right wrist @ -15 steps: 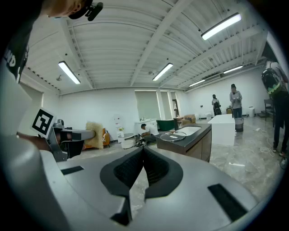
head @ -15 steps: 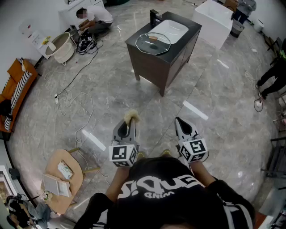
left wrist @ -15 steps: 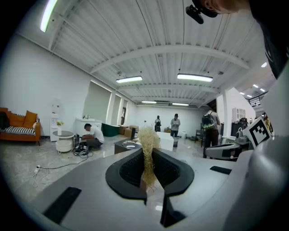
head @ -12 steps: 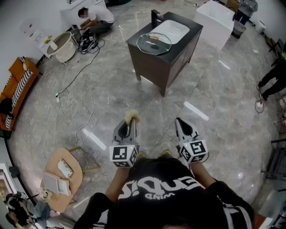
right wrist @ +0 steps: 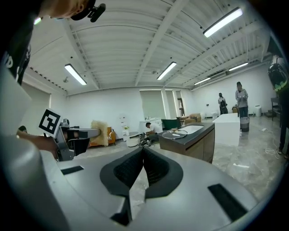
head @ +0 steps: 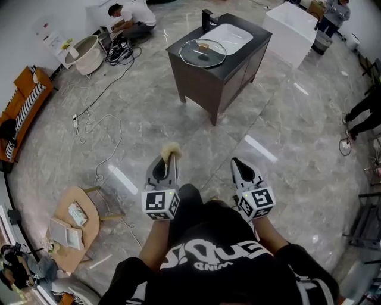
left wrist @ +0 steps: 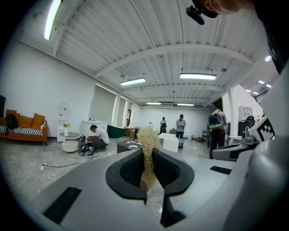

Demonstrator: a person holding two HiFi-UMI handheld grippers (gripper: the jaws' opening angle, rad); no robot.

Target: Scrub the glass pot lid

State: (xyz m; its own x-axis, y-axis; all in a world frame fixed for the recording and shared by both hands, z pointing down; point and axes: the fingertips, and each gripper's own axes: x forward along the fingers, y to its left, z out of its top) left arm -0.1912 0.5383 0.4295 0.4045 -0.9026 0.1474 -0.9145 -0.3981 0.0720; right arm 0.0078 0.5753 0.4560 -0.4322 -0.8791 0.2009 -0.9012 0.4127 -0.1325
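The glass pot lid lies flat on a dark cabinet far ahead, beside a white sink; the right gripper view shows the lid small in the distance. My left gripper is shut on a pale straw-coloured scrubber, whose fibres stick up between the jaws. My right gripper is shut with nothing in it, jaws meeting. Both are held level over the floor, well short of the cabinet.
Cables trail across the marble floor at left. A low round wooden table sits at lower left, a white block stands behind the cabinet. A person crouches at the back; others stand at right.
The view has shifted forward slightly: the cabinet and lid sit a little higher in the head view and the grippers lower. Both jaws are as before.
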